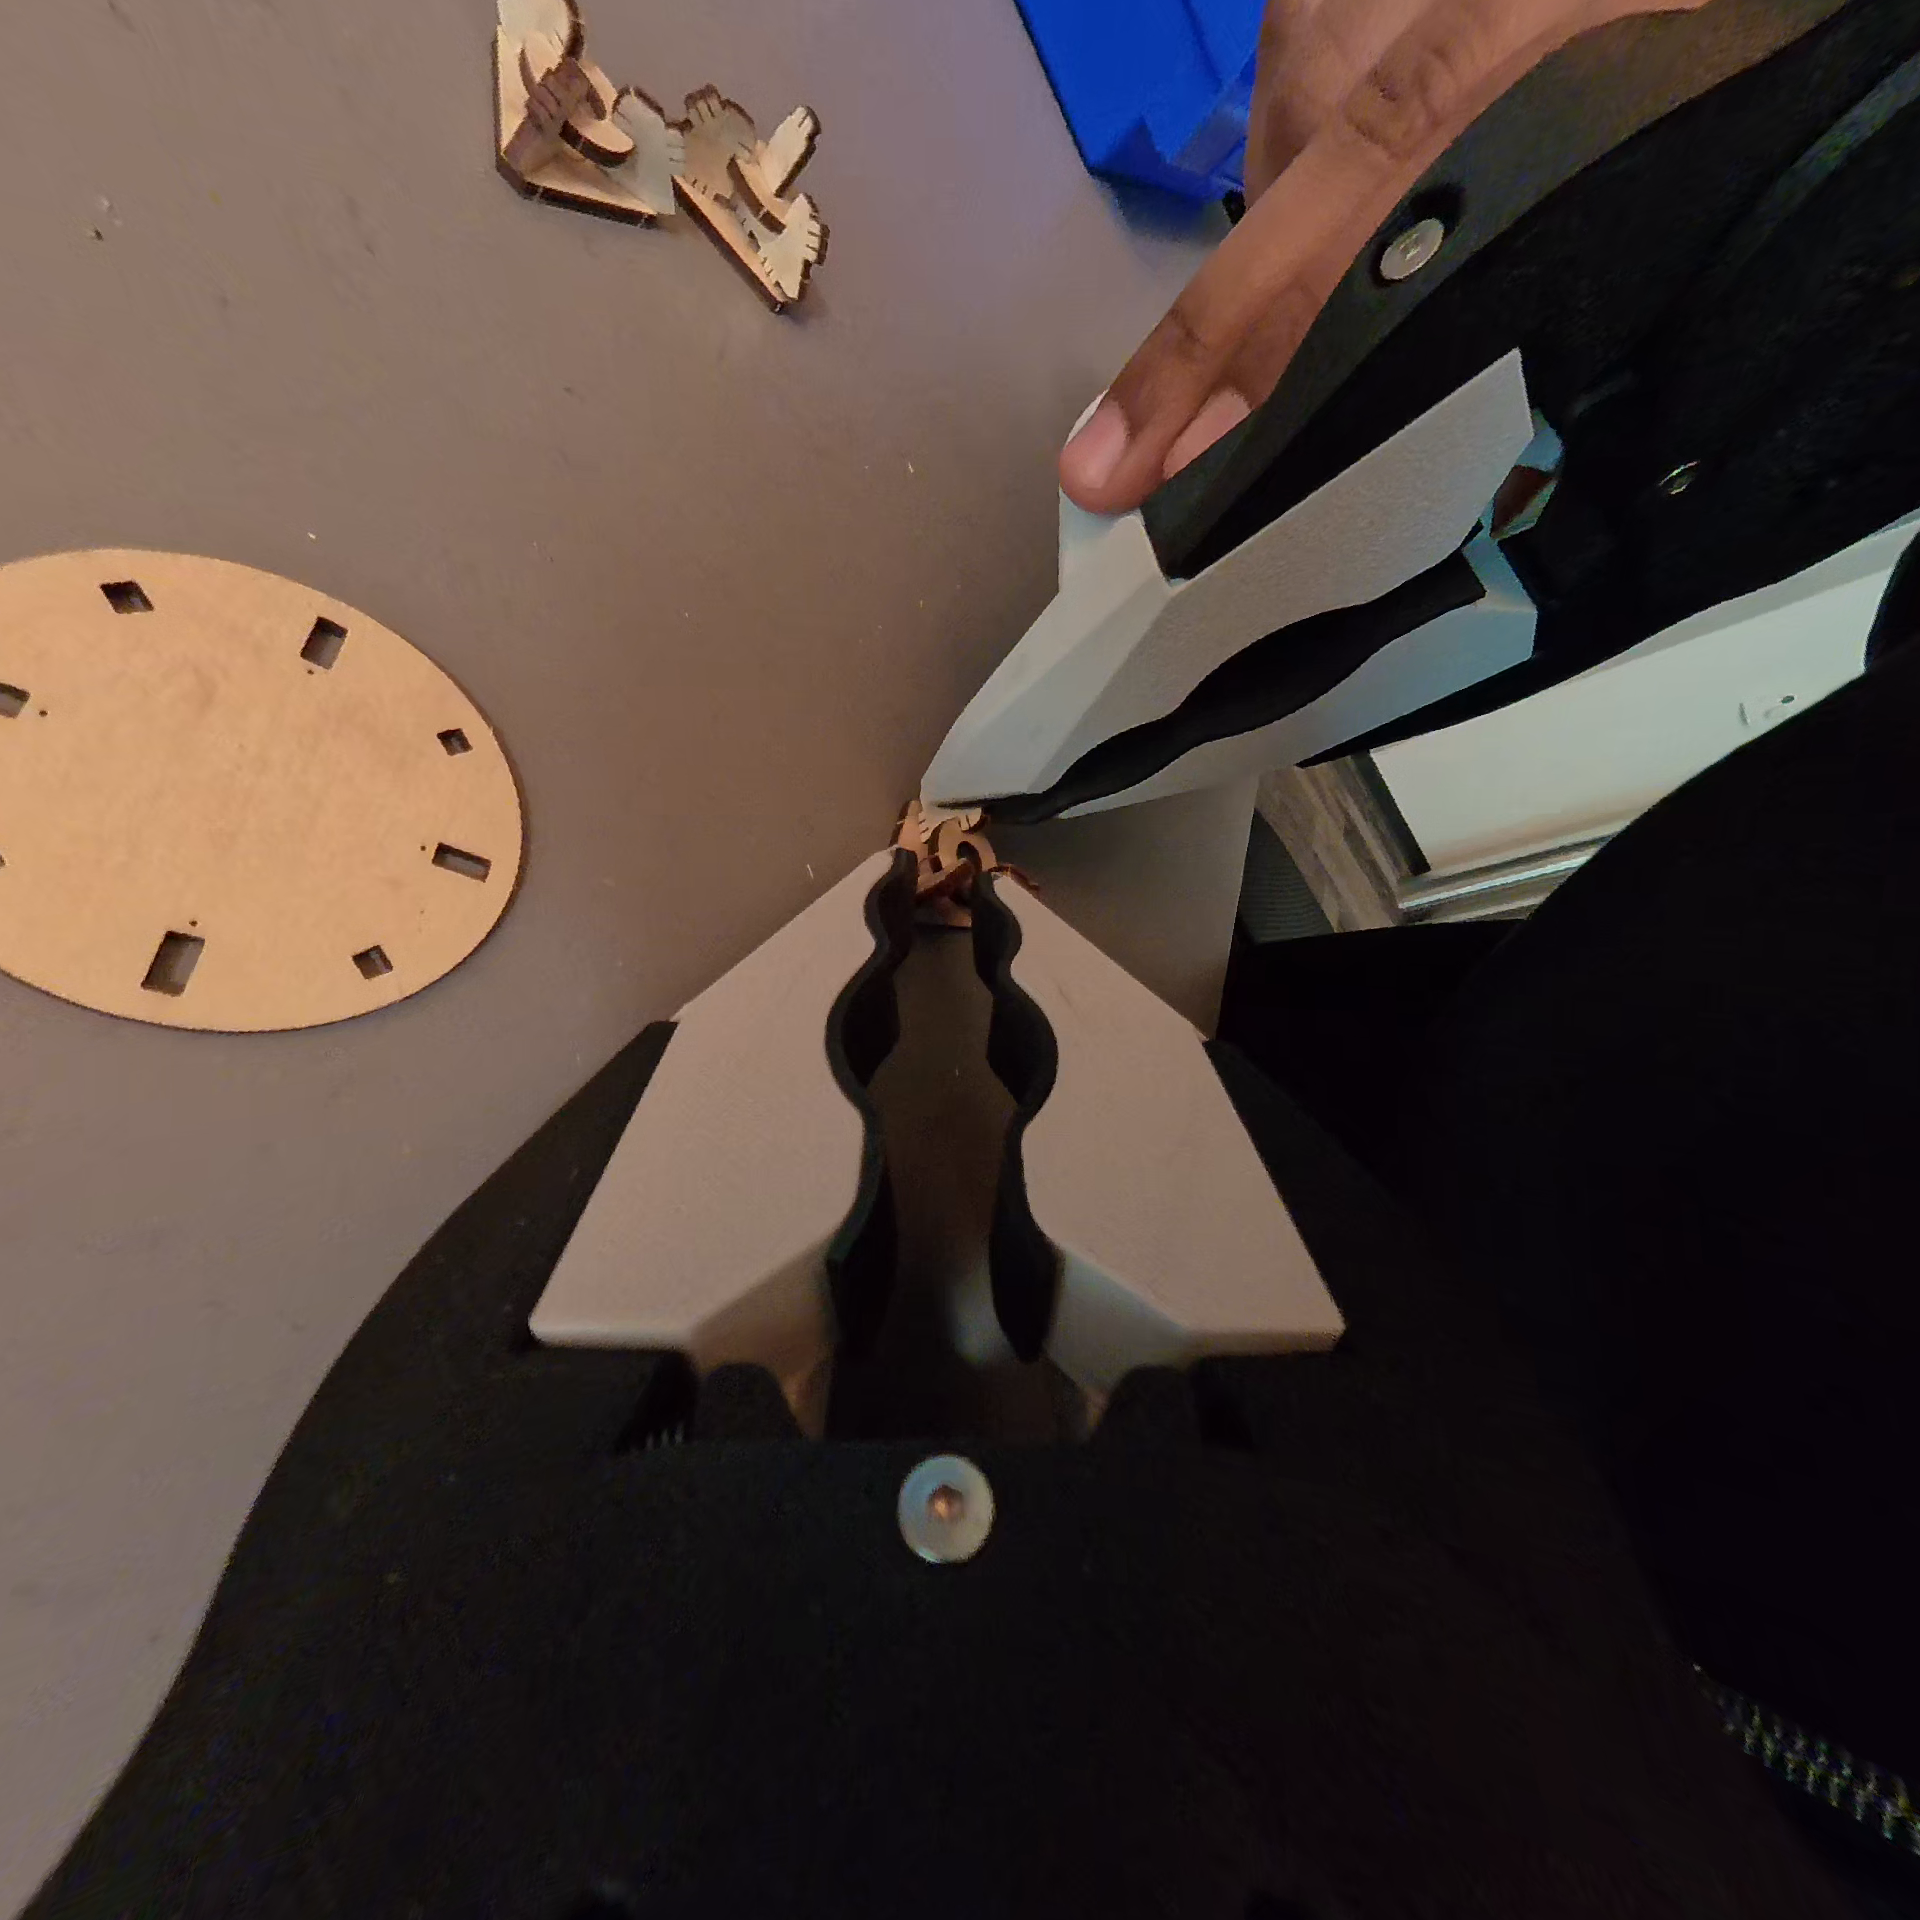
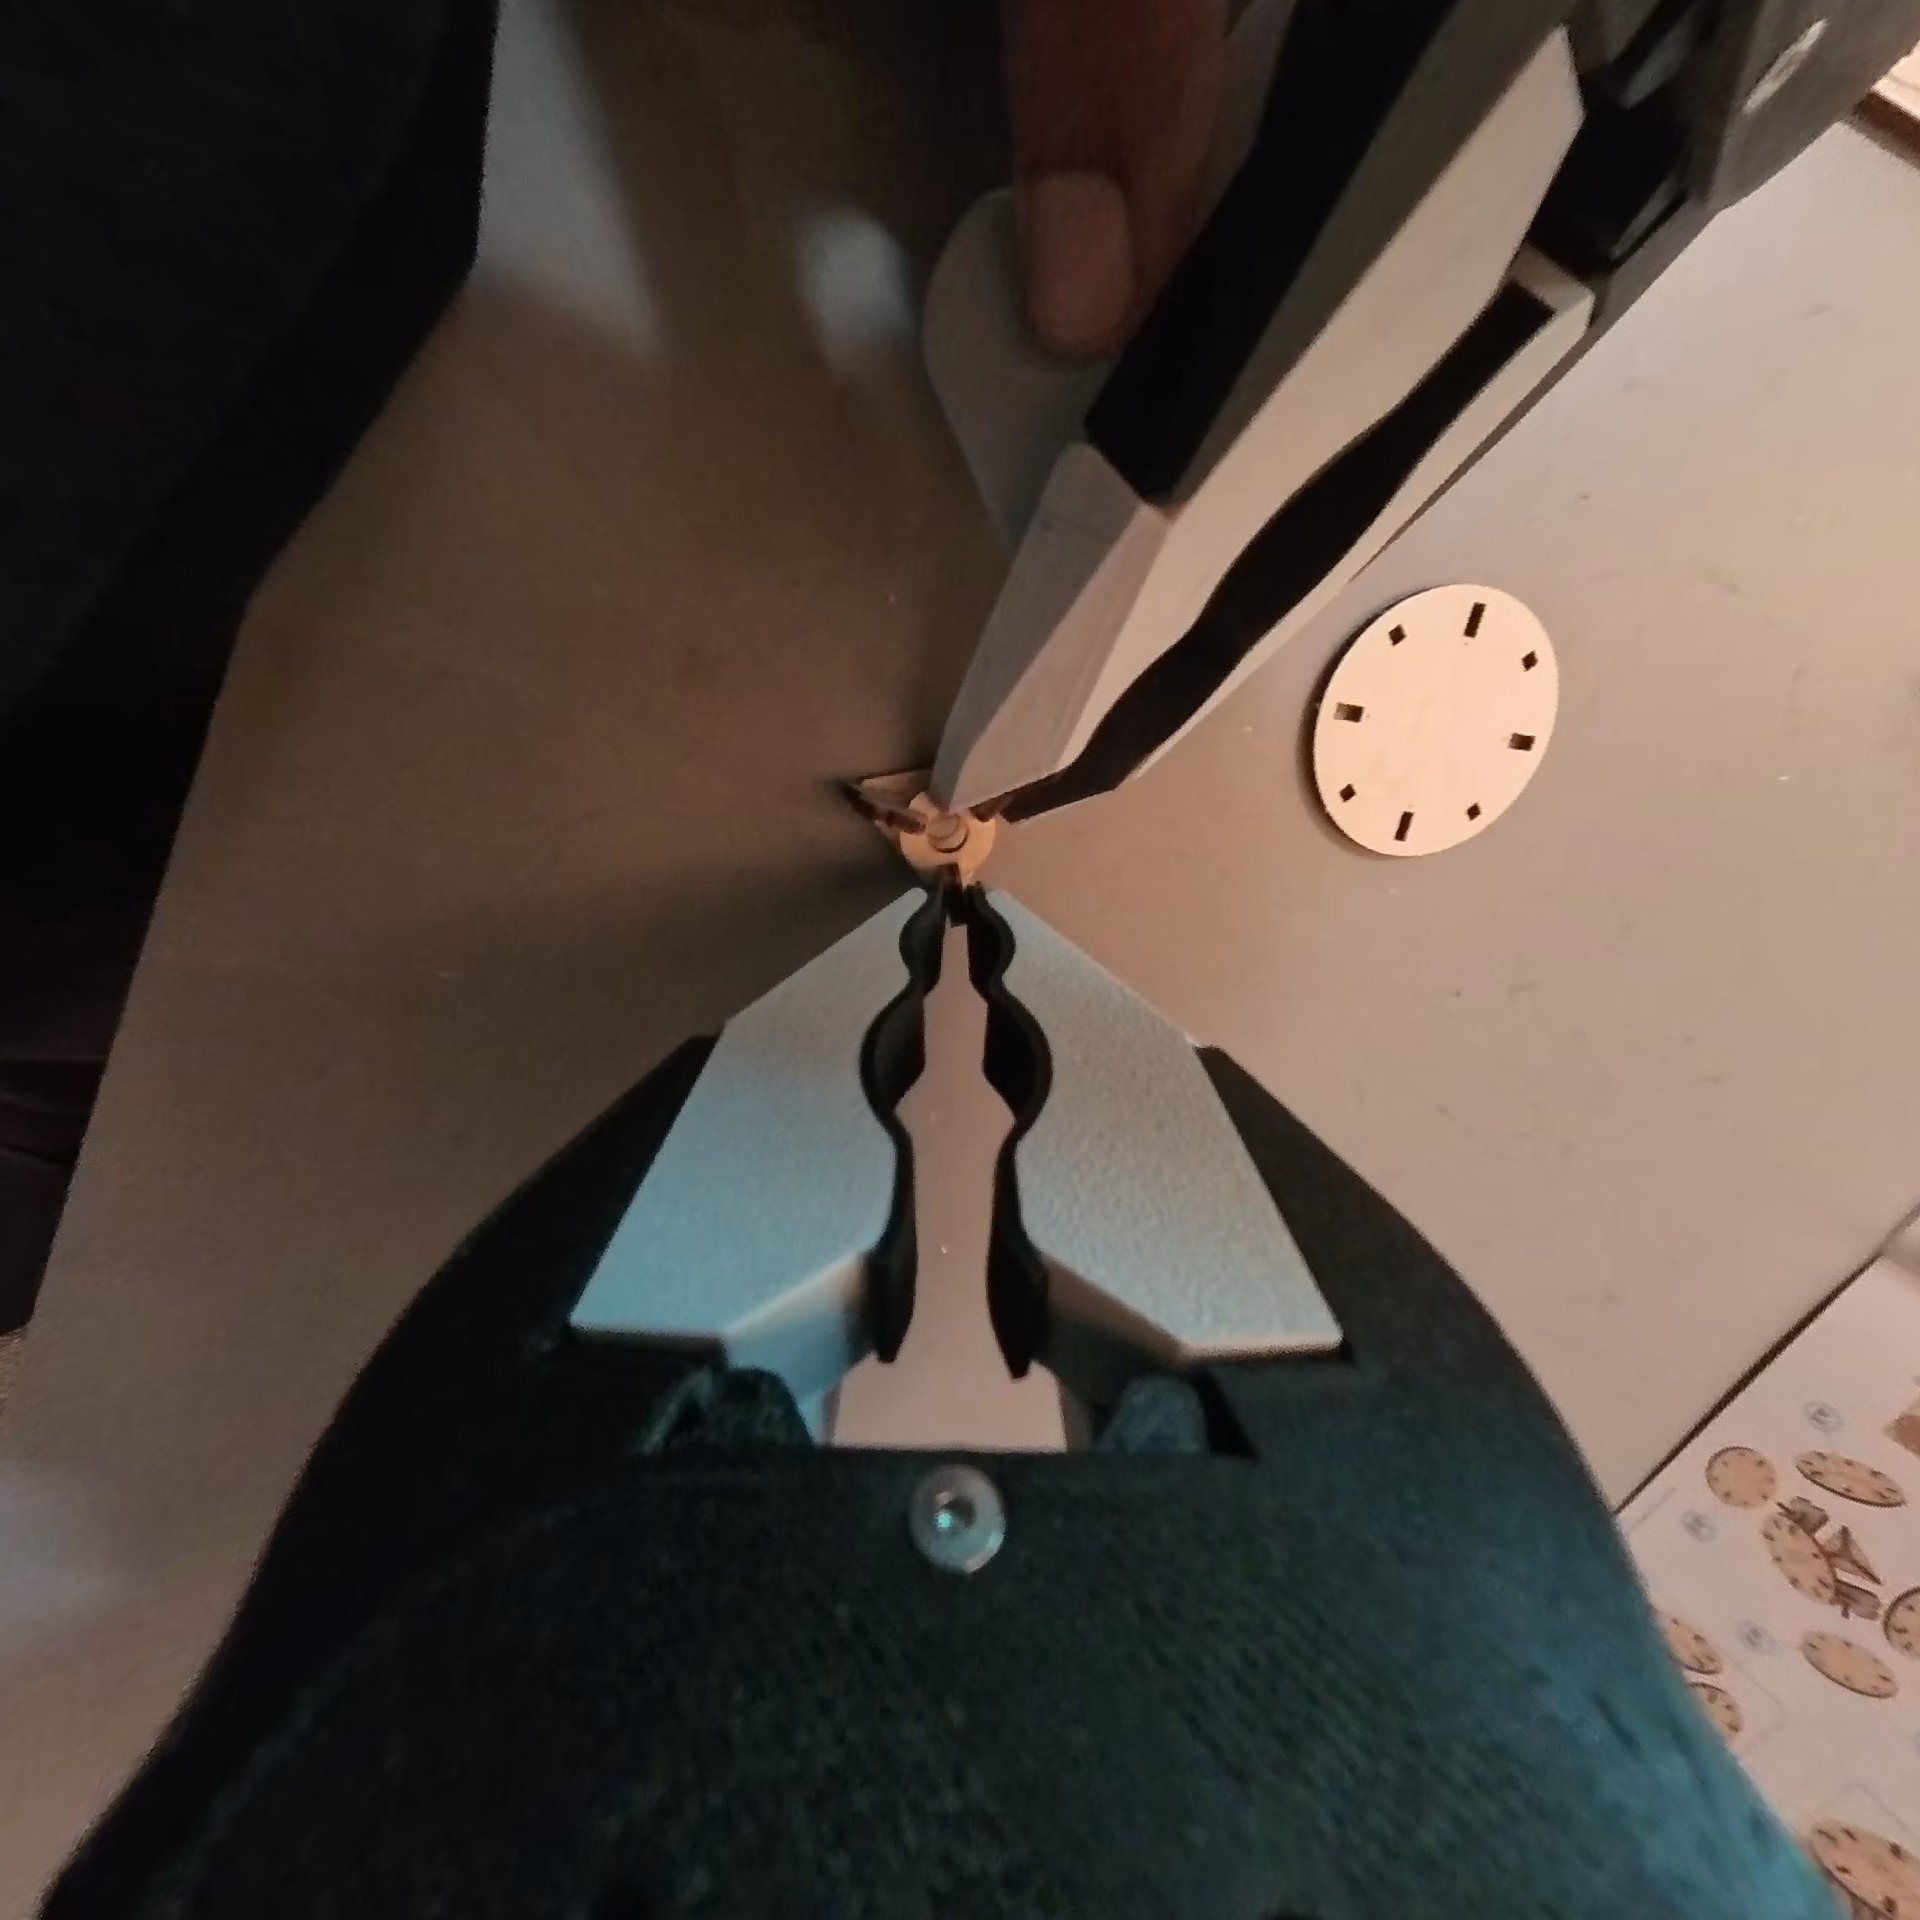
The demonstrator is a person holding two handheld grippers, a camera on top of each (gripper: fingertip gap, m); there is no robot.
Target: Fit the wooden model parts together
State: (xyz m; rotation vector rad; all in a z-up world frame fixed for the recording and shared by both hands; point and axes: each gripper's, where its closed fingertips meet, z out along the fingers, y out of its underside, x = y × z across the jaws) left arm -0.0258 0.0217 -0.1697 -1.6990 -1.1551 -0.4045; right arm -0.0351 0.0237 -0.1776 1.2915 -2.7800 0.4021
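Above the grey surface [image 1: 312,312] my left claw [image 1: 940,883] grips a small wooden assembly [image 1: 940,857] while my right claw [image 2: 951,899] pinches its near edge.

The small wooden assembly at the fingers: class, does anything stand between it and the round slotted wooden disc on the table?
Nothing visible does. Both grippers grip the small wooden assembly; bare grey table lies between it and the slotted disc.
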